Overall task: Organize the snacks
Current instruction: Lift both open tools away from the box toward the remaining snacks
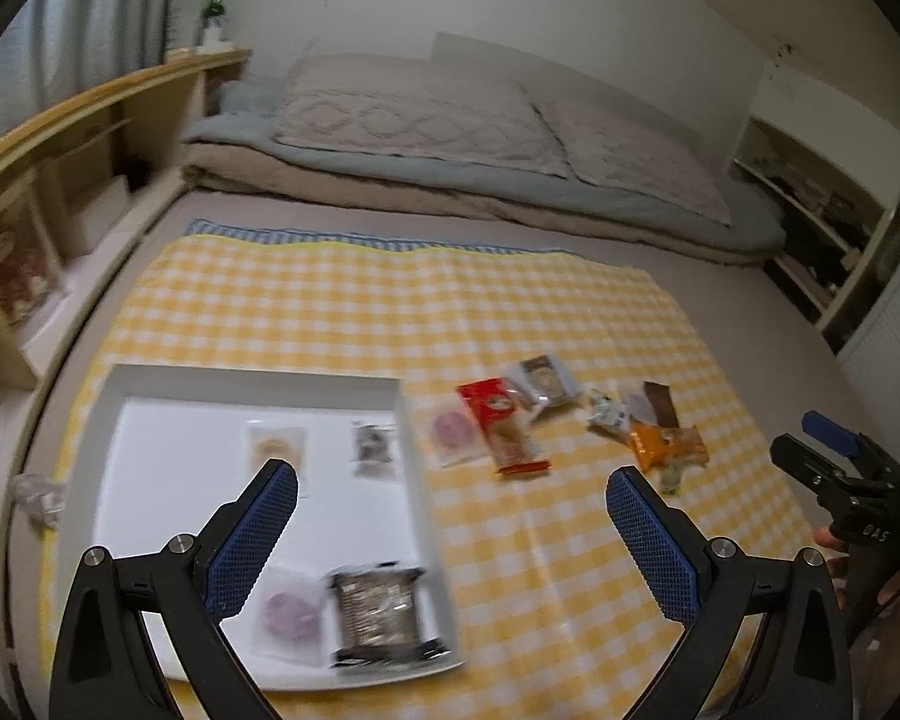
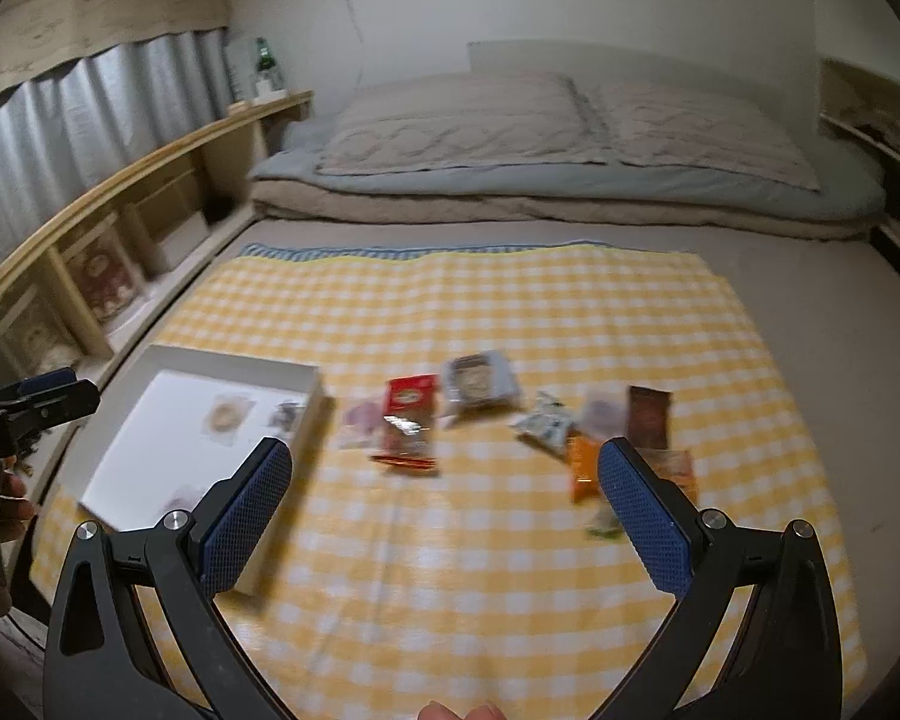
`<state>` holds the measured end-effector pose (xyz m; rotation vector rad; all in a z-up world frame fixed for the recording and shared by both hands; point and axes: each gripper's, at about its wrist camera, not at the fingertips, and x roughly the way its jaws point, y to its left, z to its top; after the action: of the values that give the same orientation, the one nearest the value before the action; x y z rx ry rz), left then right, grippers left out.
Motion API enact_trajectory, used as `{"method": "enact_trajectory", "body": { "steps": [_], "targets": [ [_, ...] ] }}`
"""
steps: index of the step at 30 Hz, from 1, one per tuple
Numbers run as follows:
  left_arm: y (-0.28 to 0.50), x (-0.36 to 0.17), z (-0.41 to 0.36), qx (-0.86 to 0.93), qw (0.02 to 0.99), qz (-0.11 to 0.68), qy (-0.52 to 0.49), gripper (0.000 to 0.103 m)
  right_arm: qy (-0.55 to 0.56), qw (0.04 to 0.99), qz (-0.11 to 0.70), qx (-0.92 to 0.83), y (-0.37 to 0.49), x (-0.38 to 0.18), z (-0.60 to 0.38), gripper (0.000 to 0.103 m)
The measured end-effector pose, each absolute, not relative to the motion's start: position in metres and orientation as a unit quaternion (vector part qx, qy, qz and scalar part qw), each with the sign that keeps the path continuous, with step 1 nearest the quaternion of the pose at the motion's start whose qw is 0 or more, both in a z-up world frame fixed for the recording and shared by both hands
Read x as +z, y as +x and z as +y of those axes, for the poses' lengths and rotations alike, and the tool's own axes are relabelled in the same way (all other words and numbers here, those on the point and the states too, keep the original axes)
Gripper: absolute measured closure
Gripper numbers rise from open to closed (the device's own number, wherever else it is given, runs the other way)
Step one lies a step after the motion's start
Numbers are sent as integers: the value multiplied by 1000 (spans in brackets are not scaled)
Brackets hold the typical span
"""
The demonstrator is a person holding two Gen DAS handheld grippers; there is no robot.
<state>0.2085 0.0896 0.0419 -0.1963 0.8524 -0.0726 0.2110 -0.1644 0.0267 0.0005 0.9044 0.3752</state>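
White tray (image 1: 252, 381) lying flat on the yellow checked cloth (image 1: 390, 312), holding four snack packets including a dark foil one (image 1: 378, 612), red packet (image 1: 504, 426), orange packet (image 1: 669, 447) and brown bar (image 1: 660, 403) lying scattered to its right

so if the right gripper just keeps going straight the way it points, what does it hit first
Probably the yellow checked cloth on the bed. The right gripper has open, empty jaws, and bare cloth lies between them. The red snack packet lies just beyond, so it could come first; depth is unclear.
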Motion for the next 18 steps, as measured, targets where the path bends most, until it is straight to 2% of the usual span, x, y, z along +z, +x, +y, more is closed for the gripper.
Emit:
{"method": "enact_trajectory", "body": {
  "steps": [11,18],
  "targets": [
    [324,-4,31,-67,871,470,-127,0,24,885,448,124,258,6,-235,0],
    [392,-48,-4,-68,846,513,-132,0,46,859,498,109,287,-37,-268,0]
  ]
}}
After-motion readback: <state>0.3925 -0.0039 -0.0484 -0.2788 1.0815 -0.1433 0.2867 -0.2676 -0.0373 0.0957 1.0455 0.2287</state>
